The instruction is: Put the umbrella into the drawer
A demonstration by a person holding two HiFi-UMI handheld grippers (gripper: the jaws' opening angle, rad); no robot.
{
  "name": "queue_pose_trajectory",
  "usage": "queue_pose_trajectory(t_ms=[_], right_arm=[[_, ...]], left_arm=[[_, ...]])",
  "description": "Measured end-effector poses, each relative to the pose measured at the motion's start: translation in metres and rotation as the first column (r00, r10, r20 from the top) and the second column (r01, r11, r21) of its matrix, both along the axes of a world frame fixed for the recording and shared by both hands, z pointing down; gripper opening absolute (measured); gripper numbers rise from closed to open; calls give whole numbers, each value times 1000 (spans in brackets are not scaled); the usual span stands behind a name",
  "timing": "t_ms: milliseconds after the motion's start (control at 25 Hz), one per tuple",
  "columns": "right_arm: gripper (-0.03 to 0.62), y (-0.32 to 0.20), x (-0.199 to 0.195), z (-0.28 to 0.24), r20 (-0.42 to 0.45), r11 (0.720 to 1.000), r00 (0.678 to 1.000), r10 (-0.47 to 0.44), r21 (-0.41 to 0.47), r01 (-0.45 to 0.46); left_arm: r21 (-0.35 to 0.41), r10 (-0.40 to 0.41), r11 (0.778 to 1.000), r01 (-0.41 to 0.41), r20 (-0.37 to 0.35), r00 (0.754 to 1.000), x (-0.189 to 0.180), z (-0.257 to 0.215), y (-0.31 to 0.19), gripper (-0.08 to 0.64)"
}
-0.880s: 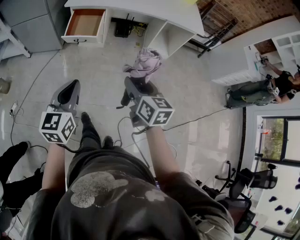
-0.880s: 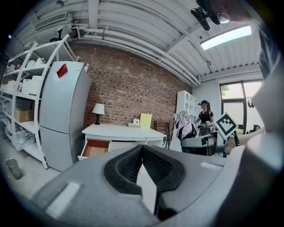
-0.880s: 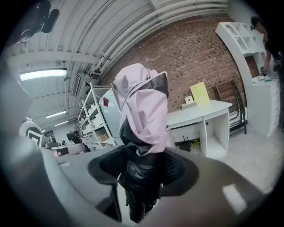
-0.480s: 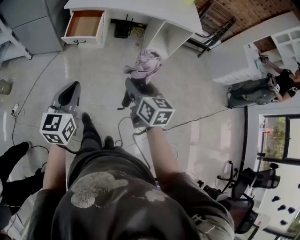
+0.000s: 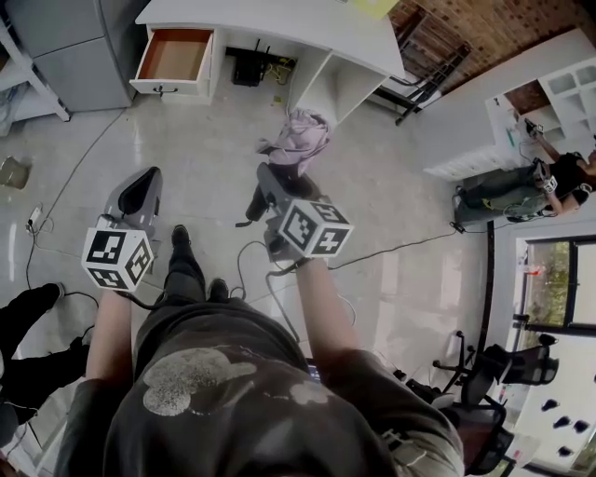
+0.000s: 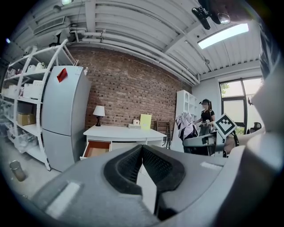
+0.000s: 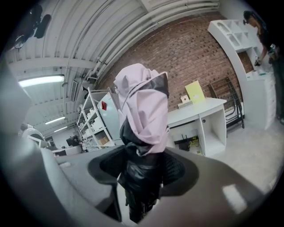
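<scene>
A folded umbrella (image 5: 296, 140) with pale pink cloth over a black inner part sticks out of my right gripper (image 5: 275, 182), well above the floor. In the right gripper view both black pads press on the umbrella (image 7: 143, 128) at its dark lower part. The open drawer (image 5: 173, 58) of the white desk (image 5: 279, 23) shows its bare wooden bottom, ahead and to the left. My left gripper (image 5: 140, 191) is held out at the left with nothing in it; in the left gripper view the left gripper (image 6: 142, 153) has its tips touching. The drawer (image 6: 96, 148) is seen beyond them.
A grey fridge (image 5: 65, 42) stands left of the desk, with metal shelving (image 6: 22, 115) beside it. Cables (image 5: 391, 247) trail over the pale tiled floor. A person (image 5: 531, 182) works at a white shelf unit on the right. Office chairs (image 5: 489, 373) stand at lower right.
The desk and drawer have slid slightly down and right in the head view. Both grippers sit a little lower in the picture; the umbrella stays clamped.
</scene>
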State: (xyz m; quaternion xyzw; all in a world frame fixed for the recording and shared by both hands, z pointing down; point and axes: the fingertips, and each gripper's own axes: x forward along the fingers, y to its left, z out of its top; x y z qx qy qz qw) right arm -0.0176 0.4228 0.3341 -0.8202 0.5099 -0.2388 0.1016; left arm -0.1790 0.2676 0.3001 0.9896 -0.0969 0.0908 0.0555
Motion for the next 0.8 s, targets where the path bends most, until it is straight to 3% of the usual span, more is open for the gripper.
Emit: queue_pose_trajectory(t_ms=[360, 800], right_arm=[[235, -20, 24, 15, 21, 999, 999, 28, -45, -27], [236, -113, 108, 5, 1, 996, 998, 59, -64, -59]], left_arm=[[-7, -3, 1000, 3, 8, 1000, 20, 10, -38, 11], [-24, 46, 999, -46, 3, 999, 113, 11, -145, 11]])
